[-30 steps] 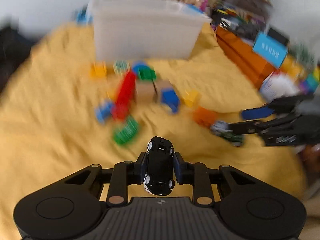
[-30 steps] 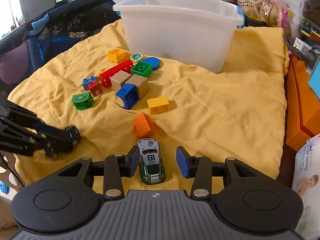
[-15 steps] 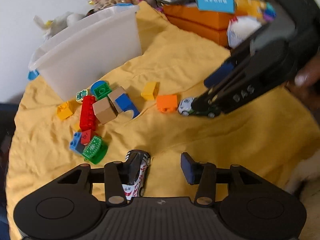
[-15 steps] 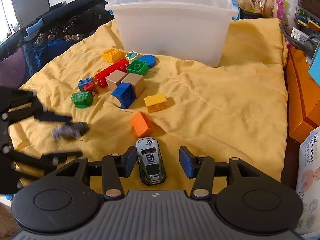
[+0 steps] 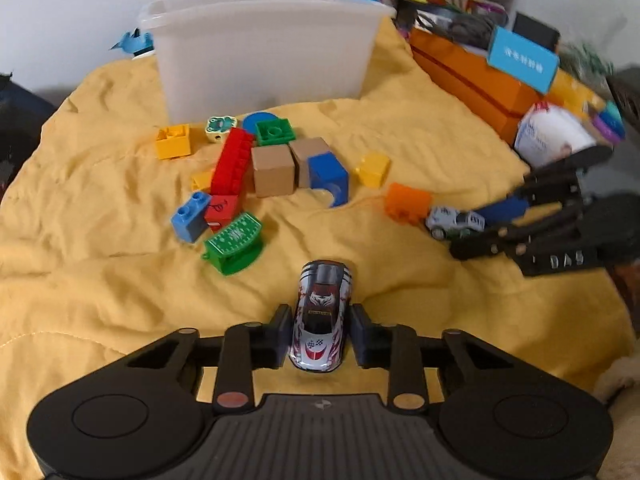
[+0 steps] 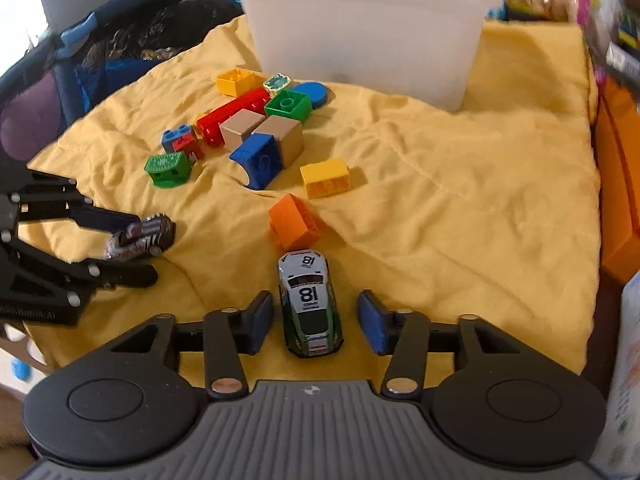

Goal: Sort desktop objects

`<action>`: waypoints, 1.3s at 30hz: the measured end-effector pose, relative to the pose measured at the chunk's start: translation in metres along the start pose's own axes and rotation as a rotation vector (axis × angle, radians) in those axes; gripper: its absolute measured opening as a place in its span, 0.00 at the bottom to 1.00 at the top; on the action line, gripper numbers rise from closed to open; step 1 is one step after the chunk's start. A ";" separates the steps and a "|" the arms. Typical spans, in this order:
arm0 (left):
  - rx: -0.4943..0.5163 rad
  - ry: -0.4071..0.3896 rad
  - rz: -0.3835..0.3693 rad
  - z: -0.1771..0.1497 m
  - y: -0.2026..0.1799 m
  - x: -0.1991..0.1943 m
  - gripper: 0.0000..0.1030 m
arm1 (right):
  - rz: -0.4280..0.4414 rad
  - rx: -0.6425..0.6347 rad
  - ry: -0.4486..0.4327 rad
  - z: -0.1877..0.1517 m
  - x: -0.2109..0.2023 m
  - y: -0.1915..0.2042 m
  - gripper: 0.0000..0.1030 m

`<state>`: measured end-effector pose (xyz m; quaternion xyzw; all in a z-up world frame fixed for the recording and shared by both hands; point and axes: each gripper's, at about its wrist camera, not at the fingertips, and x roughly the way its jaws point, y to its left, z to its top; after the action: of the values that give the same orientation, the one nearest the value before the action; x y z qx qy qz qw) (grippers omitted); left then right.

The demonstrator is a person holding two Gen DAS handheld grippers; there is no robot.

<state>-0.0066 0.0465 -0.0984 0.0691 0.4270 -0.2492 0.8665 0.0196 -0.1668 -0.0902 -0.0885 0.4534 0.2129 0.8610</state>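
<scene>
Toy cars are what both grippers are on. In the left wrist view, the silver toy car with red flame markings (image 5: 322, 316) sits nose away from you on the yellow quilted cloth (image 5: 100, 280), between the pads of your left gripper (image 5: 320, 336). Its jaws have just been closing, and both pads now lie flush against the car's sides, so it is clenched on that car. Farther up the cloth a scatter of plastic building bricks lies in front of the translucent white plastic bin (image 5: 260, 52). At the right, your right gripper (image 5: 476, 228) reaches in around the white and green racing car (image 5: 454, 220), just beside an orange plastic brick (image 5: 408, 202).

In the right wrist view, that racing car (image 6: 310, 300), marked 81, stands on the cloth between the blue pads of the right gripper (image 6: 316, 320). The jaws have just been closing, yet cloth shows on both sides of the car, more on the right, so nothing is grasped. The orange brick (image 6: 294, 222) touches the car's nose. At the left, your left gripper (image 6: 136, 248) has the silver car (image 6: 140, 236) between its fingers.
</scene>
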 end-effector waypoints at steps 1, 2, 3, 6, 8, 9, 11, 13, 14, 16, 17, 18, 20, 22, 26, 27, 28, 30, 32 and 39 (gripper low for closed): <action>0.000 -0.003 0.001 0.002 0.002 -0.001 0.33 | 0.003 -0.028 0.002 0.000 -0.001 0.003 0.33; 0.012 -0.009 0.010 0.005 0.001 -0.003 0.33 | 0.007 -0.039 0.005 0.001 -0.002 0.004 0.33; 0.019 -0.019 0.014 0.010 0.002 -0.007 0.33 | 0.003 -0.049 0.008 0.002 -0.003 0.005 0.33; 0.004 -0.092 0.010 0.035 0.009 -0.027 0.33 | -0.009 -0.065 -0.002 0.011 -0.005 0.003 0.33; 0.016 -0.164 0.015 0.059 0.015 -0.042 0.33 | -0.016 -0.050 -0.041 0.025 -0.014 -0.002 0.33; 0.028 -0.205 0.019 0.074 0.018 -0.049 0.33 | -0.025 -0.046 -0.070 0.034 -0.020 -0.006 0.33; 0.034 -0.261 0.013 0.103 0.027 -0.058 0.33 | -0.043 -0.045 -0.139 0.055 -0.034 -0.013 0.33; 0.030 -0.315 -0.003 0.136 0.040 -0.062 0.33 | -0.069 -0.051 -0.214 0.081 -0.047 -0.019 0.33; 0.025 -0.333 -0.004 0.151 0.046 -0.060 0.33 | -0.075 -0.050 -0.246 0.094 -0.052 -0.023 0.33; 0.019 -0.372 0.018 0.181 0.055 -0.054 0.33 | -0.075 -0.031 -0.313 0.124 -0.059 -0.032 0.33; 0.008 -0.376 0.036 0.195 0.059 -0.047 0.33 | -0.077 -0.018 -0.345 0.138 -0.061 -0.036 0.33; -0.015 -0.381 0.051 0.209 0.065 -0.040 0.33 | -0.086 -0.010 -0.376 0.153 -0.062 -0.040 0.33; -0.053 -0.377 0.079 0.229 0.074 -0.026 0.33 | -0.130 0.002 -0.402 0.182 -0.055 -0.045 0.33; -0.073 -0.369 0.108 0.241 0.080 -0.011 0.33 | -0.129 0.029 -0.413 0.202 -0.045 -0.051 0.33; -0.095 -0.271 0.158 0.249 0.091 0.029 0.34 | -0.153 0.065 -0.367 0.228 -0.015 -0.055 0.33; -0.101 -0.245 0.159 0.248 0.092 0.038 0.34 | -0.162 0.075 -0.343 0.231 -0.004 -0.057 0.33; -0.114 -0.223 0.155 0.245 0.094 0.044 0.36 | -0.165 0.086 -0.323 0.232 0.004 -0.058 0.33; -0.142 -0.197 0.139 0.239 0.097 0.050 0.42 | -0.173 0.105 -0.277 0.230 0.021 -0.061 0.35; -0.144 -0.211 0.131 0.234 0.095 0.045 0.47 | -0.175 0.126 -0.242 0.229 0.030 -0.065 0.35; -0.108 -0.357 0.108 0.200 0.079 -0.026 0.66 | -0.159 0.123 -0.335 0.218 -0.006 -0.060 0.40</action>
<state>0.1599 0.0581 0.0398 0.0001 0.2750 -0.1872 0.9430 0.2051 -0.1476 0.0373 -0.0348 0.3073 0.1278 0.9423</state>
